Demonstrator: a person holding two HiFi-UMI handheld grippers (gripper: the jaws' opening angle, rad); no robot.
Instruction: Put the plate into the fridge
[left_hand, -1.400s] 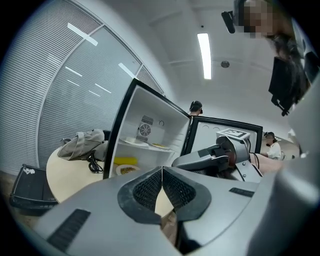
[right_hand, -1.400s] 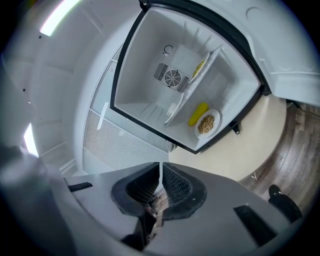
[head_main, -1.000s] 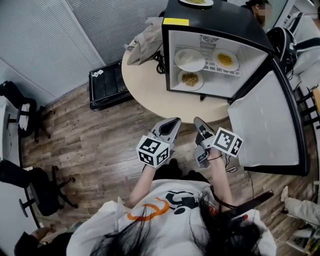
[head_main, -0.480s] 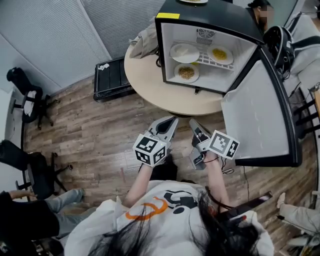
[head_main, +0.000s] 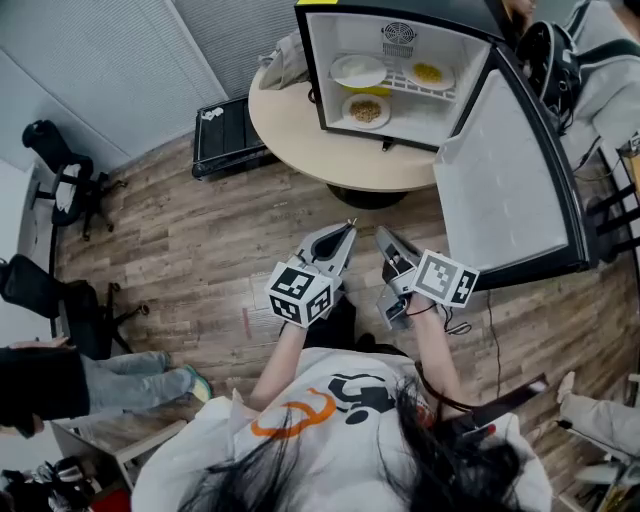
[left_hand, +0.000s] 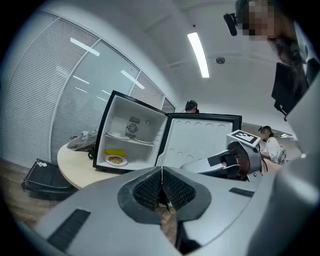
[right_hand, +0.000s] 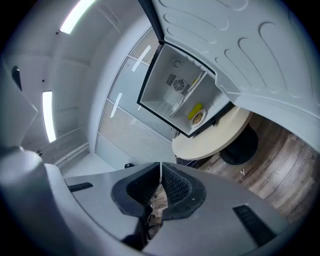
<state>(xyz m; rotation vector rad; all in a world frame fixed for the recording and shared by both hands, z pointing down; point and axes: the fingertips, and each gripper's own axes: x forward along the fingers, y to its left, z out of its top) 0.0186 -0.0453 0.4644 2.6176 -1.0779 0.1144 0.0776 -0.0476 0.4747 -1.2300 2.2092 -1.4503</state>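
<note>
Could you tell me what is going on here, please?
A person stands back from a round table holding a small fridge, a gripper in each hand. The fridge door is wide open, and three plates of food sit inside, two on the shelf and one below. The left gripper and right gripper are both shut and empty, held low over the floor.

The floor (head_main: 200, 230) is matt wood (fridge (head_main: 425, 118) lined in smooth white plastic).
</note>
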